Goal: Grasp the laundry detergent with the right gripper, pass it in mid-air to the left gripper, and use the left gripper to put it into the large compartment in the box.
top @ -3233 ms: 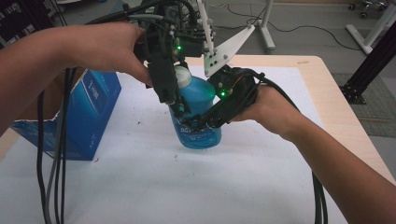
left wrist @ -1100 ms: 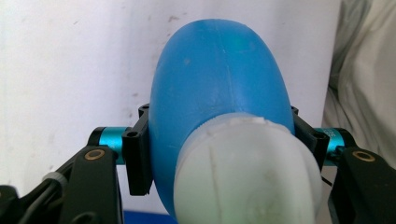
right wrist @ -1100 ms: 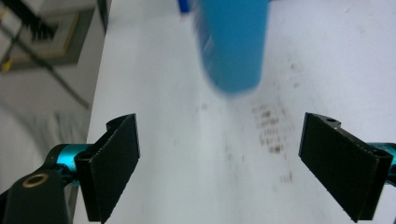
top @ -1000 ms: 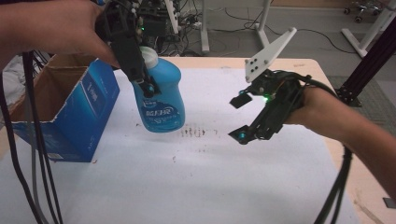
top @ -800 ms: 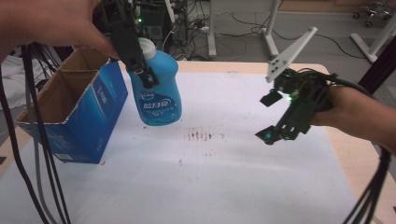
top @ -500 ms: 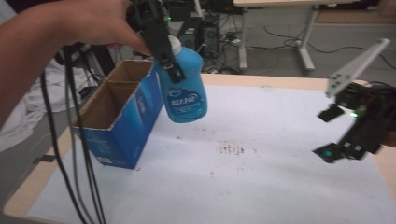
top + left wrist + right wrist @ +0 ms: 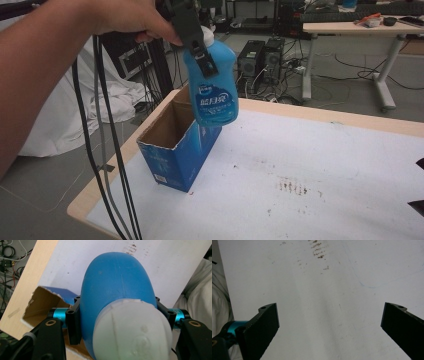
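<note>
One bottle point(image 7: 212, 80) is hanging upright in my left gripper point(image 7: 117, 322), jaws clamping its neck, directly above the open box point(image 7: 177, 145). My right gripper point(image 7: 329, 322) is idling, jaws wide and empty.

Glossy blue plastic bottle point(image 7: 214, 82), matt cardboard box point(image 7: 177, 150), seemingly papery white table cover point(image 7: 320, 165)

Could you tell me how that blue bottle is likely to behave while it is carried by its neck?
The bottle looks like smooth, rounded plastic, so it may slip. Hanging below the left gripper, it could swing. It seems stiff, not dented.
</note>
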{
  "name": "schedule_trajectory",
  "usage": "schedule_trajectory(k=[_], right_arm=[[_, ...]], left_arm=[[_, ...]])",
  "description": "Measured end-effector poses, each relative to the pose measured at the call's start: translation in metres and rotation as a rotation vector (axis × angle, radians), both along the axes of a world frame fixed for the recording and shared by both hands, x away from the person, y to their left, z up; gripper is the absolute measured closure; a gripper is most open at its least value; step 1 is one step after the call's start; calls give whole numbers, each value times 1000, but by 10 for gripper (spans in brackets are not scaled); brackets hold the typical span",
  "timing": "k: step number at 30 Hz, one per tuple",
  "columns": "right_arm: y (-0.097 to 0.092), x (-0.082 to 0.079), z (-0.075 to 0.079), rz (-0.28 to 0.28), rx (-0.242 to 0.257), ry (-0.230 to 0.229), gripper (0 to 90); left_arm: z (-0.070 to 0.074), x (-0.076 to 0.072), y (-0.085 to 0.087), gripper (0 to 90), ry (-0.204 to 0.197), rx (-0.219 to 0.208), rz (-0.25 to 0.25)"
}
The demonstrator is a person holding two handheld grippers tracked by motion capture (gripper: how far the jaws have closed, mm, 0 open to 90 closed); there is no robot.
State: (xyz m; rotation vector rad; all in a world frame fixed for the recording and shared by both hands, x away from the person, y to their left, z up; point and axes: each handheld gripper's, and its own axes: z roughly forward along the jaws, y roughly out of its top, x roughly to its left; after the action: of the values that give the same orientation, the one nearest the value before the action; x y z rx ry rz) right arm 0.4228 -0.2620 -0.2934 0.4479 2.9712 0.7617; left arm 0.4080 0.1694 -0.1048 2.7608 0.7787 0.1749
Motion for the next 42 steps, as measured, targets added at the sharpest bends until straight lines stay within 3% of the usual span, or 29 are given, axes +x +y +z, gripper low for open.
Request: schedule_trajectory(k=[8,16,23,30,41,42], right_arm=[[0,2,3,-1,-7,16,7],[2,4,8,-23,-13,-9,7],[7,4,8,-28,-19,-27,7],[6,6,8,-42,-21,-22,7],[6,8,5,-47,-35,-15,7],[6,8,5,-47,-35,-15,7]], left_arm=[[17,-16,39,379,-14,-6,59],[16,-24,73,379,-11,12,121],[-2,-24,94,379,-9,7,147],[-19,-17,100,379,3,-3,133],[-77,-1,100,379,52,24,91],[-77,-1,100,380,52,24,91]])
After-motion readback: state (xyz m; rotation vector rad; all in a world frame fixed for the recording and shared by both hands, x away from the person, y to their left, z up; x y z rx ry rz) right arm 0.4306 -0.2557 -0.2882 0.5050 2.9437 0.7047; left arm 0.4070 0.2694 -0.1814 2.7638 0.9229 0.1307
